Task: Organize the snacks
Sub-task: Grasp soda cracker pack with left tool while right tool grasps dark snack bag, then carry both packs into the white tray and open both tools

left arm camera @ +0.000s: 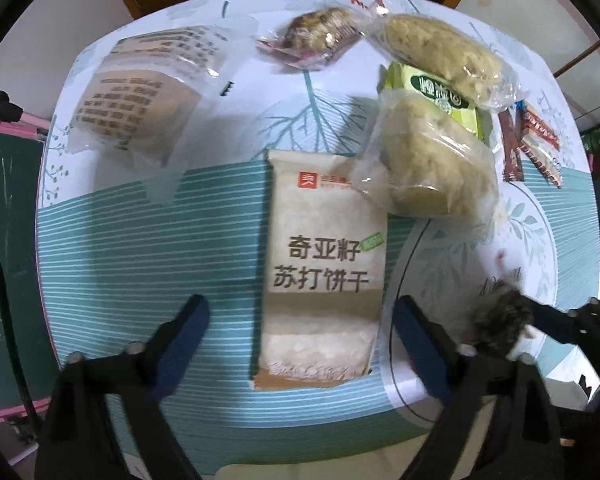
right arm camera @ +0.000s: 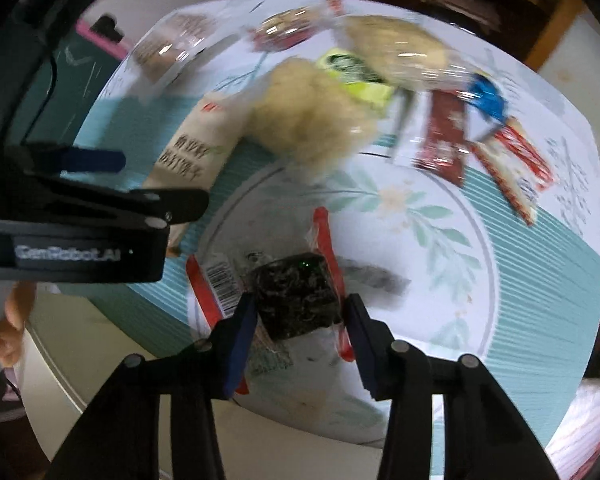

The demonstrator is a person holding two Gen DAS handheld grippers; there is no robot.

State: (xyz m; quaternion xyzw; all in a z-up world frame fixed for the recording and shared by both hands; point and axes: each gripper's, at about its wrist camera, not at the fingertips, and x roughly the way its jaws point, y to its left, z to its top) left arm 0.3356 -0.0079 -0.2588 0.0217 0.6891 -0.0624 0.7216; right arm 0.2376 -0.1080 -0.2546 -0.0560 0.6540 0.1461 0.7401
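Your left gripper (left arm camera: pixel 300 340) points down at the counter (left arm camera: pixel 140 240), which wears a teal-striped cloth with a leaf print. Its blue-padded jaws stand apart on either side of the soda cracker pack (left arm camera: pixel 320 272), a white and tan pouch lying flat and lengthwise between them. Bare cloth shows between each pad and the pouch, so nothing is gripped.

Your right gripper (right arm camera: pixel 300 332) also points down, near the counter's front edge. Its pads sit against the two sides of a dark seaweed snack block (right arm camera: pixel 294 300) in a clear wrapper with red edges and a barcode; they appear to press on it, though blur makes contact hard to confirm.

Beyond the cracker pack, two clear-wrapped pale puffed cakes (left arm camera: pixel 432 164) lie overlapping a green packet (left arm camera: pixel 440 100). The nearer cake rests on the cracker pack's top right corner. A nut bar in a red wrapper (left arm camera: pixel 320 36) sits farther back, and a clear bag with printed text (left arm camera: pixel 140 92) lies off to the left. Red and brown stick packets (right arm camera: pixel 480 148) lie at the right.
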